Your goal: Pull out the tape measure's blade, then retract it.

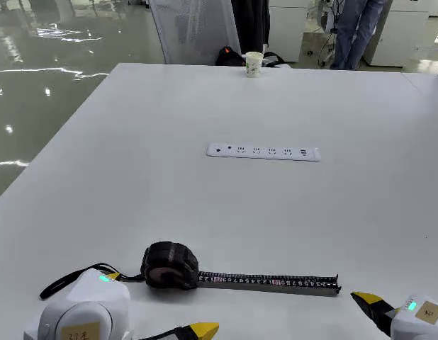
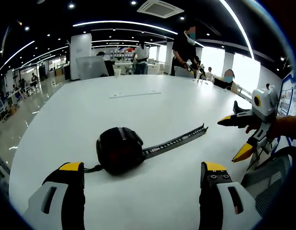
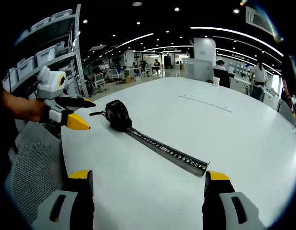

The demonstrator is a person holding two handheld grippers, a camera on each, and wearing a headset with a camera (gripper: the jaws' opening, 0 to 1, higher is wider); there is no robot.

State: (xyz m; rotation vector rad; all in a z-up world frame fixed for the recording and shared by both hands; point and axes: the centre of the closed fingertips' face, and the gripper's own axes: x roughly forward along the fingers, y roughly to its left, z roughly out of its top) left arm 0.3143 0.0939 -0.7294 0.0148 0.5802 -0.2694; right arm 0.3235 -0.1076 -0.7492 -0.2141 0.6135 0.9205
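Since the blade [image 1: 268,283] is already lying pulled out flat across the white table [image 1: 205,205], I'd say the first half of this job looks done and only the retract is left. The black tape measure case [image 1: 170,265] sits near the front edge of the table with its wrist strap [image 1: 66,278] trailing off to the left, and the blade runs out of it to the right. The left gripper [image 2: 142,166] is spread wide just short of the case, not touching it and holding nothing. The right gripper [image 3: 149,174] is also wide open and empty, near the hooked end of the blade but clear of it. My guess is the lock's on, since nothing is holding the blade out. Further back there's a power strip [image 1: 264,151] and a paper cup [image 1: 254,64], well out of the way.
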